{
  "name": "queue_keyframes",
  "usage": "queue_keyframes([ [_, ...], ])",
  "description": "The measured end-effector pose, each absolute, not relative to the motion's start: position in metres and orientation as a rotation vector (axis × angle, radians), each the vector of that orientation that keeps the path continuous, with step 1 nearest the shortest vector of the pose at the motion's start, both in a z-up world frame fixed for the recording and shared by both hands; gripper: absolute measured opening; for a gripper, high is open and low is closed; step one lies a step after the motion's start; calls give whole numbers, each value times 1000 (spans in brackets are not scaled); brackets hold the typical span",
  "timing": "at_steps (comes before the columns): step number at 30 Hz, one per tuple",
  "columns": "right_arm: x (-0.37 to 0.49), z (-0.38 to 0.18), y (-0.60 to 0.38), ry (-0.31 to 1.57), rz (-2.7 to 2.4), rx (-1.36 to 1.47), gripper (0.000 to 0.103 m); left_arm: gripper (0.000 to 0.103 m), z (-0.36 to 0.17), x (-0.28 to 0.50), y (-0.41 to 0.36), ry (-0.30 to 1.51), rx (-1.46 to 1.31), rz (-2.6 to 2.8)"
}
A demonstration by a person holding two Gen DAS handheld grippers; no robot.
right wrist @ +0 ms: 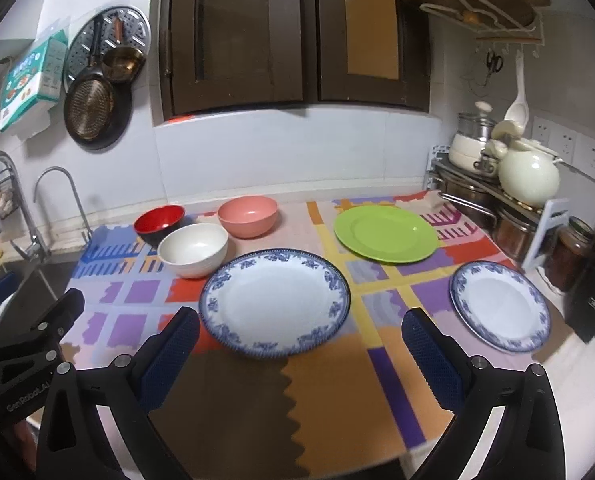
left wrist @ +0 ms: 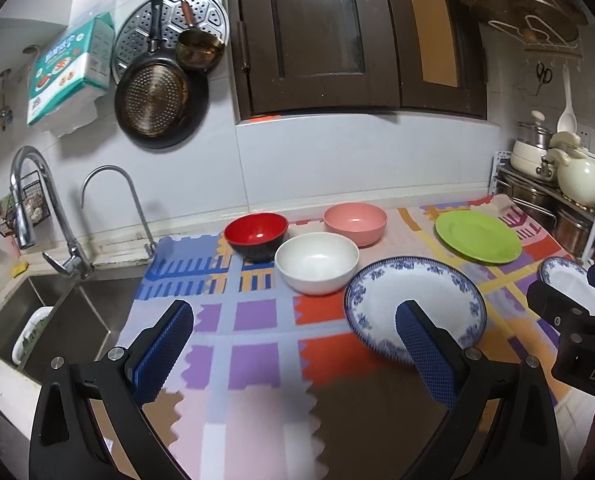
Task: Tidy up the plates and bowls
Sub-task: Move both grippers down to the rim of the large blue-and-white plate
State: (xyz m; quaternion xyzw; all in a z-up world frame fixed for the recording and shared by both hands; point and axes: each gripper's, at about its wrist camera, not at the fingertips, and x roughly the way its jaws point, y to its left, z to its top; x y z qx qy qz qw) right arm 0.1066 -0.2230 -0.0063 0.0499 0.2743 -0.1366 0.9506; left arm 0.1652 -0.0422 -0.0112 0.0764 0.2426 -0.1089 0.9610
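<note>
Hovering low over the near edge of the counter (right wrist: 257,408), both tools are sitting spread wide with nothing between their blue pads, the left tool (left wrist: 293,344) aiming at bare patterned cloth and the right tool (right wrist: 299,346) lining up just right of the large blue-rimmed plate (right wrist: 275,306). That plate is lying flat at near centre, with a smaller blue-rimmed plate (right wrist: 501,306) off to the near right and a green plate (right wrist: 385,234) sitting farther back right. Three bowls are clustering at far left: a white bowl (right wrist: 193,250) nearest, a red bowl (right wrist: 159,222) behind it, a pink bowl (right wrist: 248,215) to the right. The blue-rimmed pieces are looking like glazed ceramic, so probably heavy, stiff, slick and chippable; the rim is the only place to pinch, one pad sliding under the lip. The green plate and the pink bowl are looking like plastic, likely lighter and more forgiving. Bowls are offering a rim wall to grip, one pad inside, one outside. Both tools are pointing forward and slightly downward, roughly level with each other.
</note>
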Motion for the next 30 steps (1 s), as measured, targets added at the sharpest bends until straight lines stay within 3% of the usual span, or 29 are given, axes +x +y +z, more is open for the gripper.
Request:
queue_keyframes([
  [15, 207, -39, -292, 651, -264, 118, 102, 103, -58, 257, -108, 681, 177, -195],
  [30, 283, -99, -327, 845, -266, 153, 101, 81, -125, 324, -140, 912, 207, -236],
])
